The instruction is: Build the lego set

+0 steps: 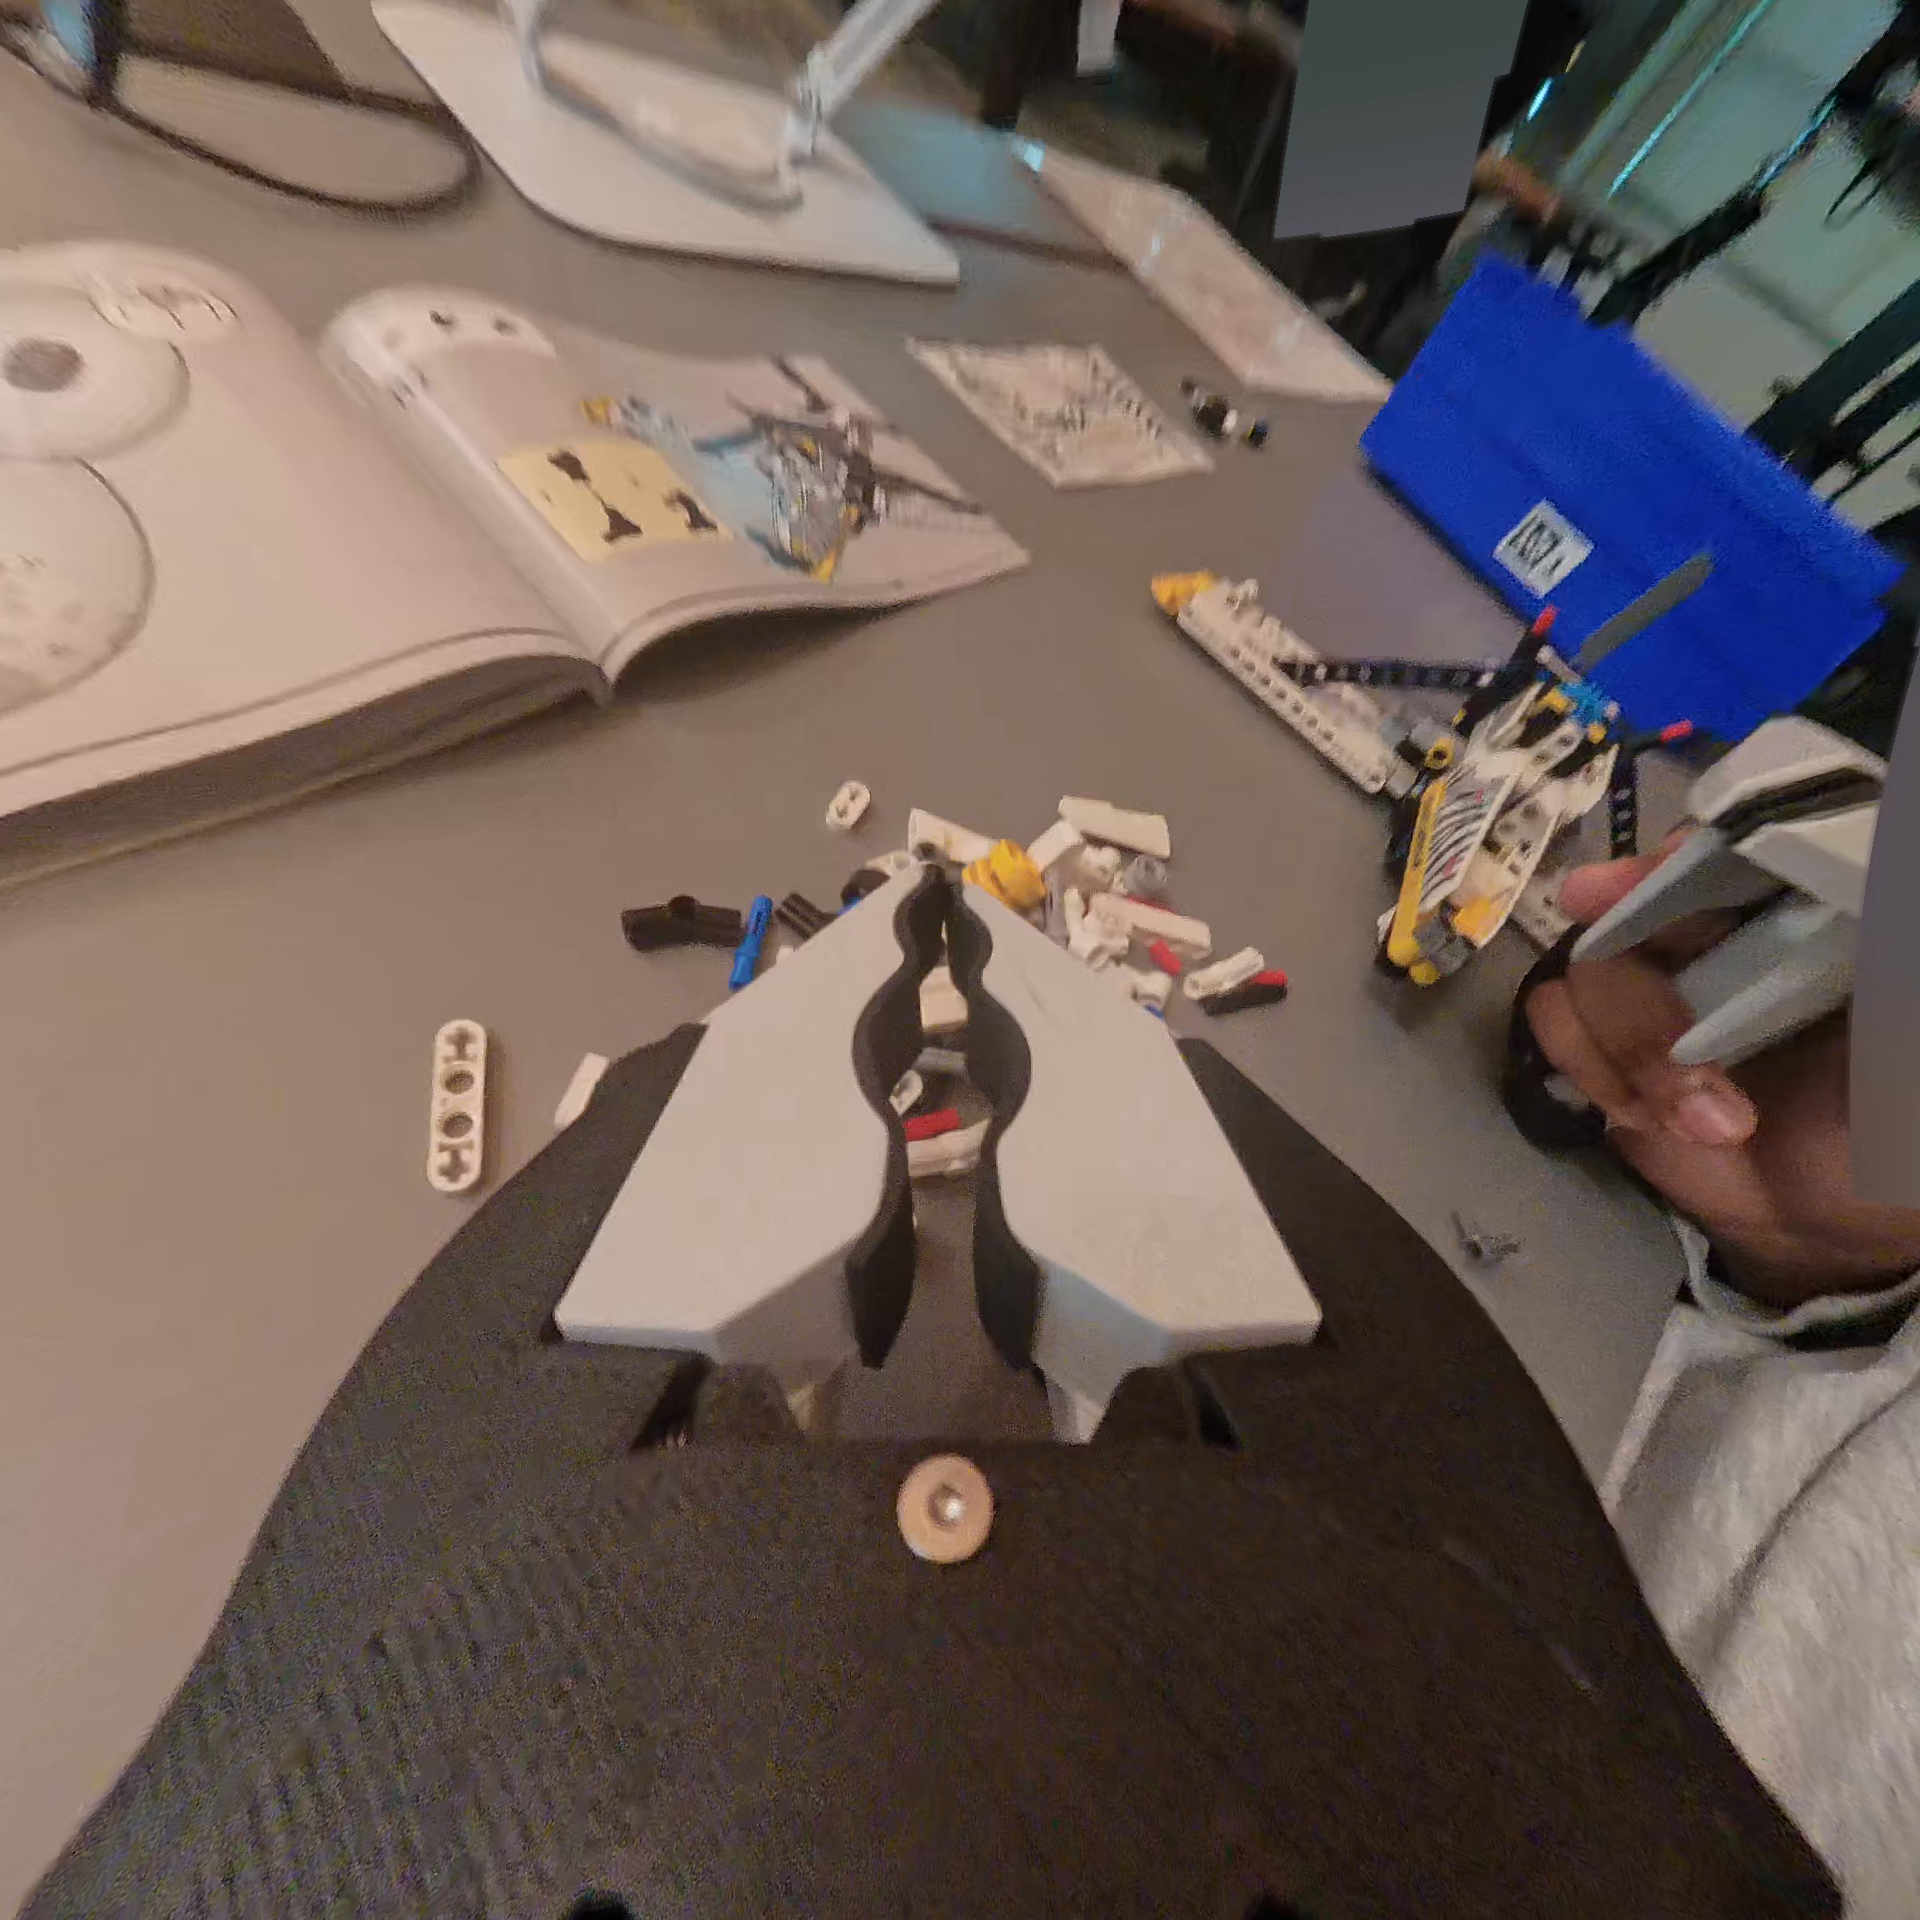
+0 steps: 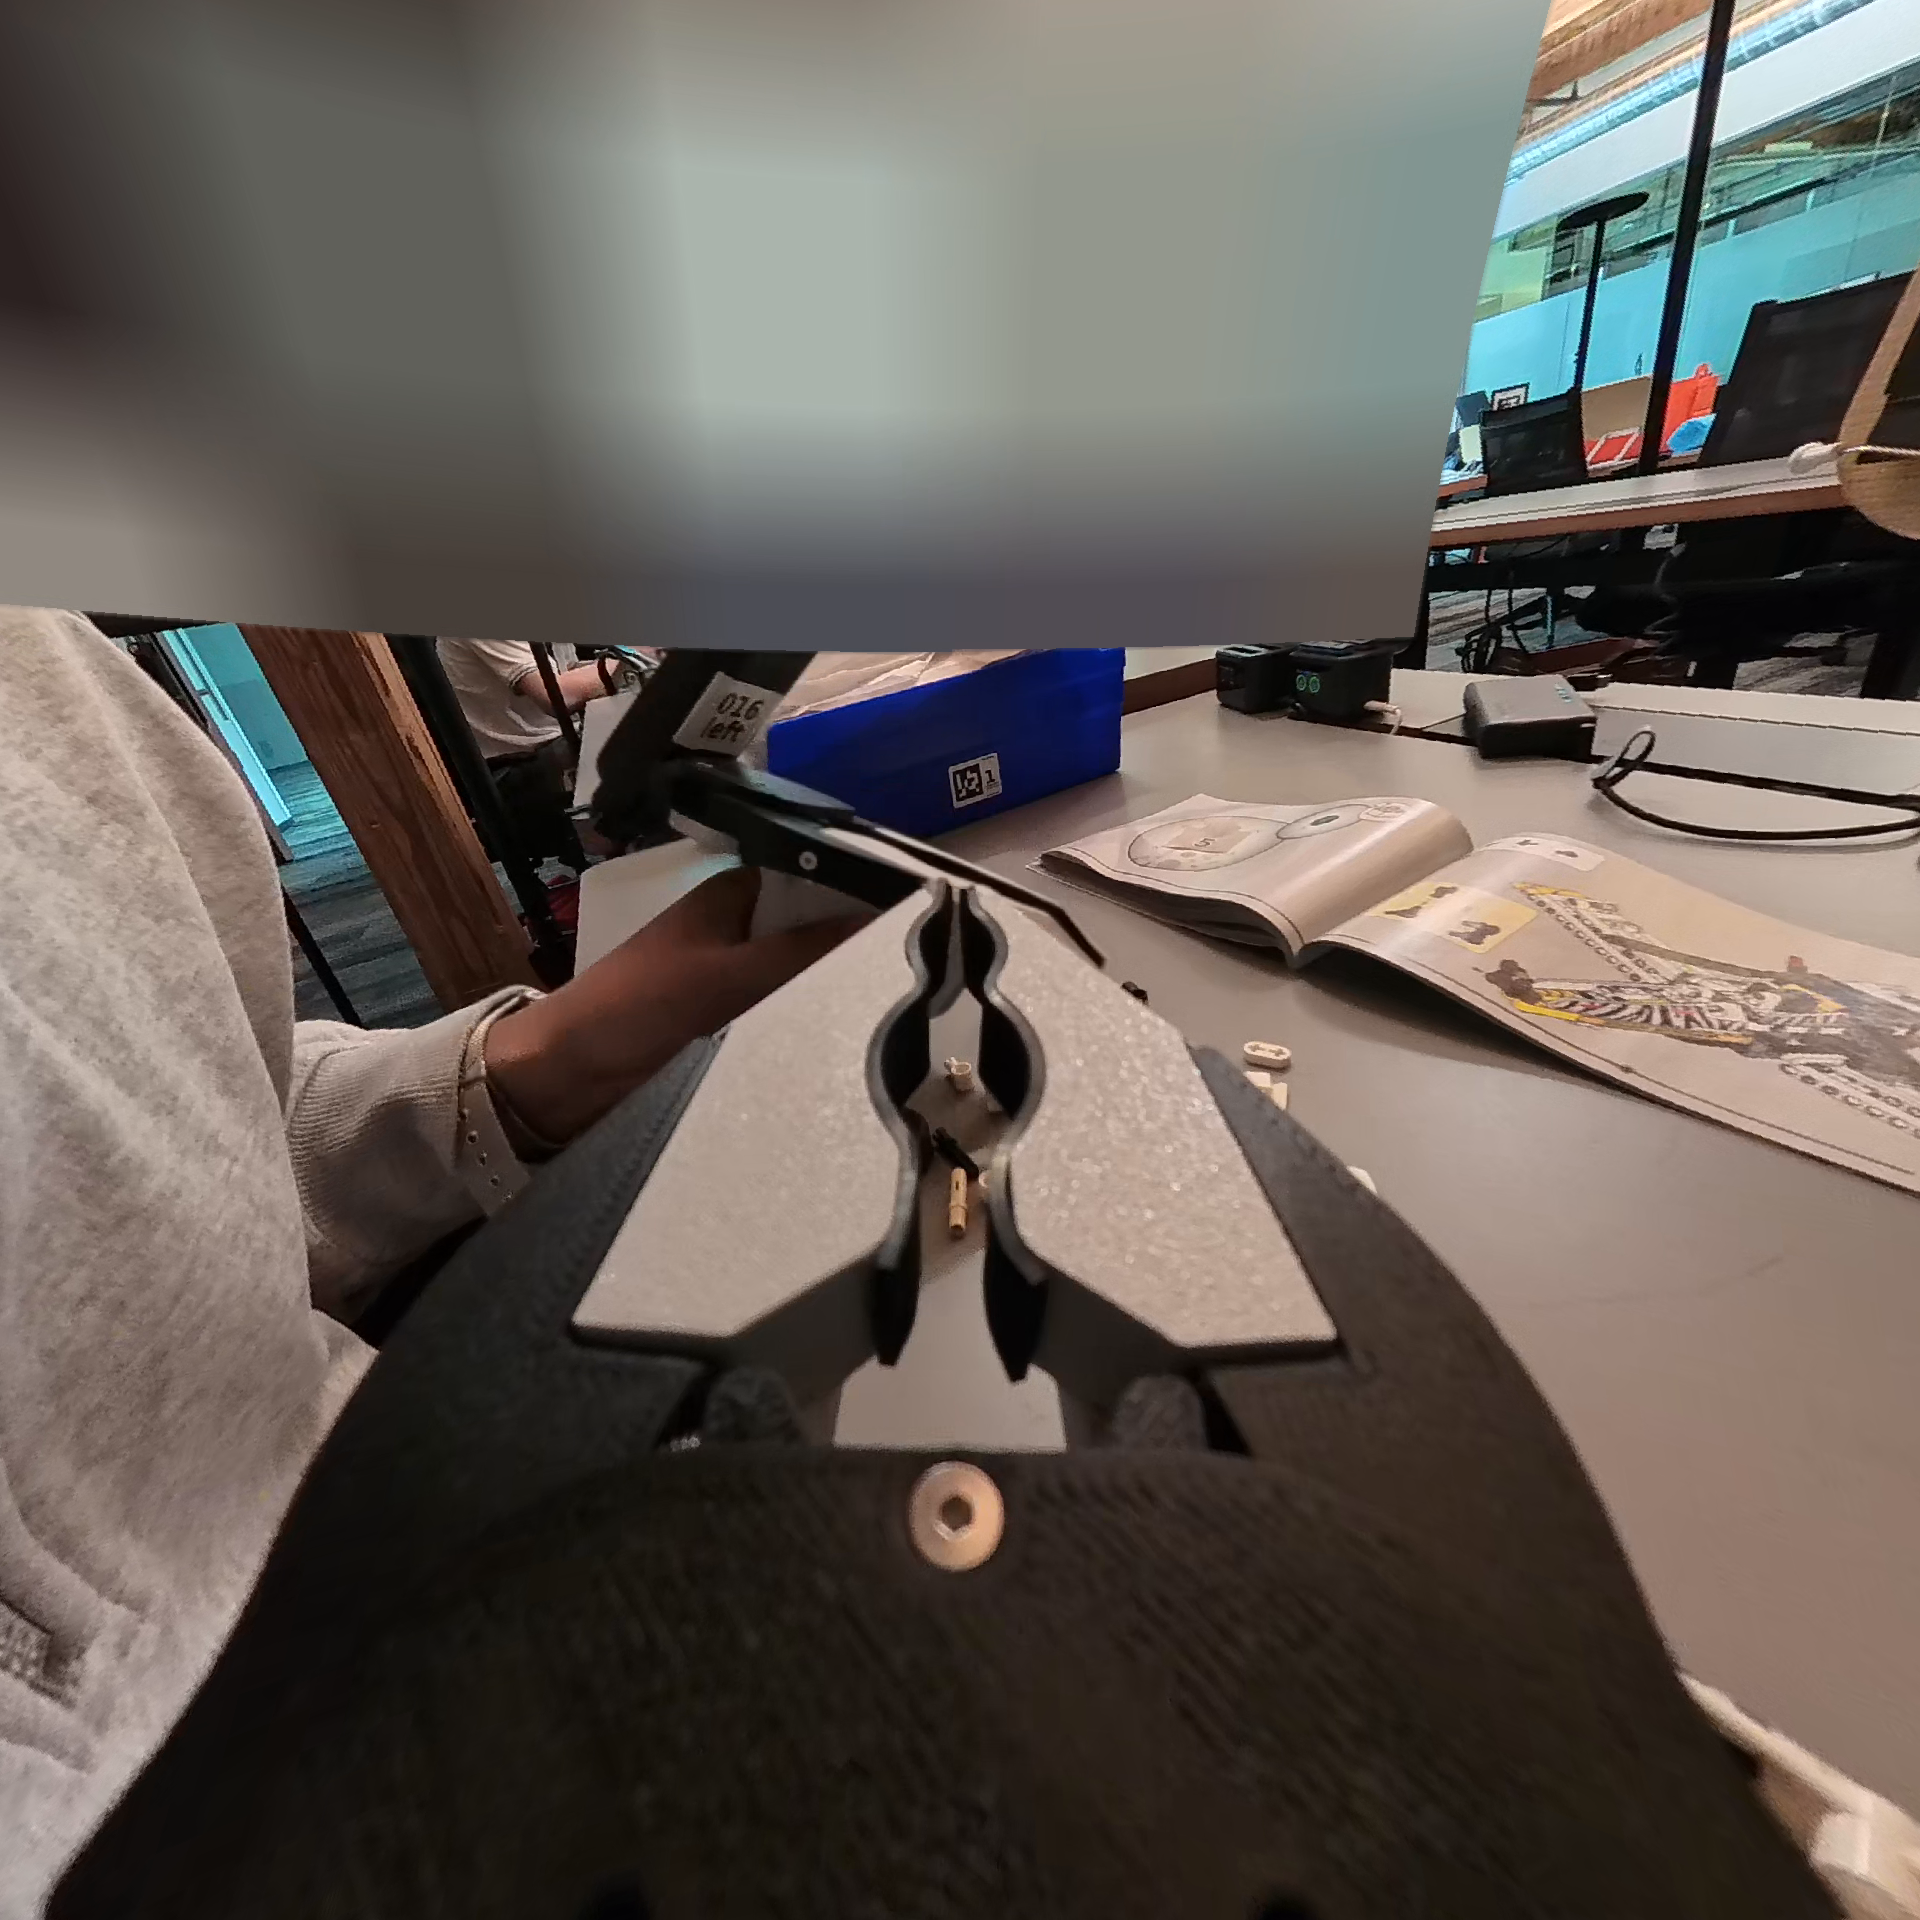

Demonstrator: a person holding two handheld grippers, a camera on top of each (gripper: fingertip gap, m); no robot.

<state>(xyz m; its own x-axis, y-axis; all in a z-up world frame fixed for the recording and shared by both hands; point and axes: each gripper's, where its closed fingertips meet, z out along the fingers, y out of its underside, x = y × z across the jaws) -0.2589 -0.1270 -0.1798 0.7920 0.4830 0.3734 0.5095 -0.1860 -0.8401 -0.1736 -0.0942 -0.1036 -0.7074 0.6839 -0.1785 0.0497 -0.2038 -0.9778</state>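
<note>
My left gripper (image 1: 932, 881) is shut, its tips down in a pile of small loose lego pieces (image 1: 1117, 904), white, black, red and yellow. I cannot tell whether a piece is pinched. A partly built white, yellow and black model (image 1: 1486, 821) stands right of the pile, joined to a long white beam (image 1: 1283, 670). My right gripper (image 2: 951, 902) is shut and empty above the table, over a tan pin (image 2: 958, 1205) and a black pin (image 2: 948, 1143). Its grey body (image 1: 1766, 831) and the hand holding it show at the right of the left wrist view.
An open instruction booklet (image 1: 623, 499) lies at the back left; it also shows in the right wrist view (image 2: 1558, 935). A blue bin (image 1: 1621, 488) stands behind the model. A white flat beam (image 1: 457, 1101), a black connector (image 1: 675, 923) and a blue pin (image 1: 750, 940) lie left of the pile.
</note>
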